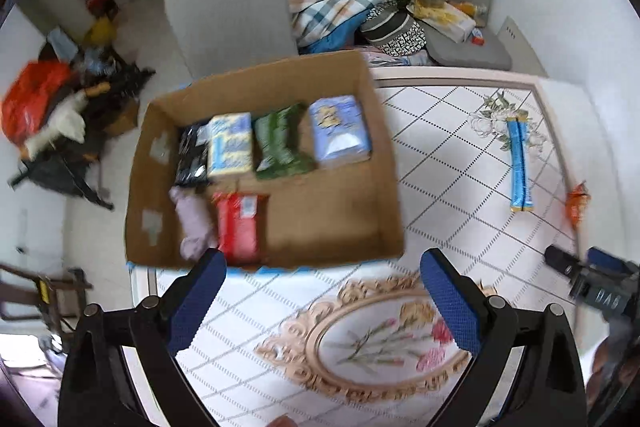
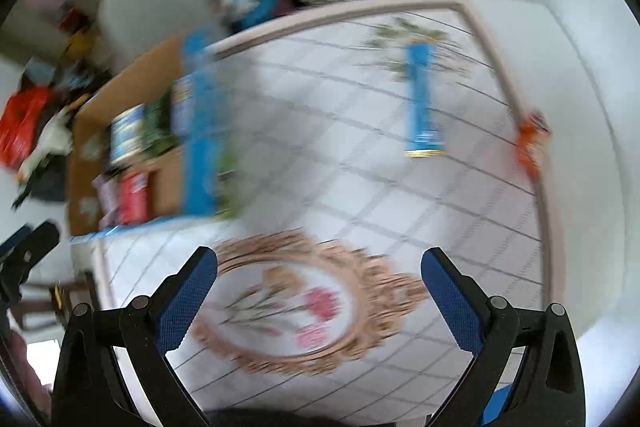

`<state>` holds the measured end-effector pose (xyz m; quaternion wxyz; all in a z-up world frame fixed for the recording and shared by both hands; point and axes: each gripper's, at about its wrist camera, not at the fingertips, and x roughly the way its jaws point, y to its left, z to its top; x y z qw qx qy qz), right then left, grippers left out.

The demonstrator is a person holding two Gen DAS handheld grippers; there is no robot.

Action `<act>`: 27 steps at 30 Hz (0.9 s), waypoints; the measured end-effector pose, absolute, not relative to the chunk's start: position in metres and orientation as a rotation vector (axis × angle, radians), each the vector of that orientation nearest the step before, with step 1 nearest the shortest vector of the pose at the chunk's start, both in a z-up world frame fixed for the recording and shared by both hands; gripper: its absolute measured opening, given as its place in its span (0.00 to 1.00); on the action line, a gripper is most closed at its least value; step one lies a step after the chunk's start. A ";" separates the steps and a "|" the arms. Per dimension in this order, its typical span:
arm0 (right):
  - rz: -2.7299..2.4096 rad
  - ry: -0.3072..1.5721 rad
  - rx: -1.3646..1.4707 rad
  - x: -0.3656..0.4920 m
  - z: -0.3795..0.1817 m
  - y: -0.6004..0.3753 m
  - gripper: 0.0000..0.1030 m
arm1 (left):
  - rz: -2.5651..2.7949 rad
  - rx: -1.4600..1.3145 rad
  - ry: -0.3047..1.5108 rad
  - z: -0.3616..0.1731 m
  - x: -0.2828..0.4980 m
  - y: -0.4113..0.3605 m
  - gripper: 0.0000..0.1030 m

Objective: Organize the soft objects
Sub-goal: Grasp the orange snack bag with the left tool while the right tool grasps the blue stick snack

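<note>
Both claws are spread apart and hold nothing: the left claw [image 1: 320, 275] hovers over the surface [image 1: 440, 155] just before the box [image 1: 360, 155], the right claw [image 2: 320, 275] beside it. A blue pack [image 1: 519, 163] lies flat, long axis running away from the camera, near an orange packet [image 1: 577, 205], possibly crumpled, at the surface's edge.

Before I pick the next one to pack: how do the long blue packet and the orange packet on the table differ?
The blue packet is long and narrow; the orange packet looks short and crumpled. The blue packet lies well in on the table, across the flower print; the orange packet sits at the right edge. Both are still outside the box, and neither open gripper, left or right, touches them.
</note>
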<state>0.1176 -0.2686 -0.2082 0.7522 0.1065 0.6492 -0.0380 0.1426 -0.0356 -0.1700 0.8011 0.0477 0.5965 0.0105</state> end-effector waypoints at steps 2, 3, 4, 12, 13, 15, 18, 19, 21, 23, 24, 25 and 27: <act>-0.127 1.428 0.252 0.134 -0.225 -0.298 1.00 | 0.031 0.140 1.286 -0.184 0.159 -0.062 0.97; -0.140 1.438 0.260 0.145 -0.236 -0.310 1.00 | 0.038 0.154 1.294 -0.192 0.167 -0.074 0.97; -0.155 1.451 0.270 0.159 -0.249 -0.323 1.00 | 0.042 0.164 1.304 -0.201 0.177 -0.086 0.97; -0.182 1.543 0.322 0.248 -0.336 -0.362 0.86 | 0.081 0.241 1.382 -0.260 0.232 -0.144 0.97; -0.186 1.555 0.322 0.256 -0.346 -0.365 0.78 | 0.087 0.253 1.390 -0.267 0.238 -0.149 0.97; -0.189 1.583 0.314 0.266 -0.362 -0.369 0.61 | 0.086 0.271 1.409 -0.277 0.244 -0.156 0.97; -0.191 1.558 0.276 0.271 -0.362 -0.370 0.22 | 0.075 0.273 1.430 -0.284 0.251 -0.166 0.97; -0.180 1.559 0.262 0.271 -0.361 -0.370 0.19 | 0.066 0.266 1.434 -0.283 0.252 -0.170 0.97; -0.155 1.562 0.276 0.267 -0.359 -0.374 0.15 | 0.049 0.247 1.446 -0.281 0.254 -0.179 0.97; -0.132 1.545 0.314 0.256 -0.348 -0.384 0.14 | 0.029 0.260 1.424 -0.271 0.256 -0.198 0.97; -0.126 1.524 0.337 0.249 -0.338 -0.393 0.14 | 0.014 0.272 1.406 -0.267 0.256 -0.208 0.97; -0.121 1.502 0.363 0.242 -0.328 -0.403 0.14 | -0.017 0.278 1.390 -0.260 0.255 -0.222 0.97; -0.119 1.445 0.428 0.222 -0.303 -0.428 0.14 | -0.096 0.276 1.378 -0.251 0.253 -0.249 0.97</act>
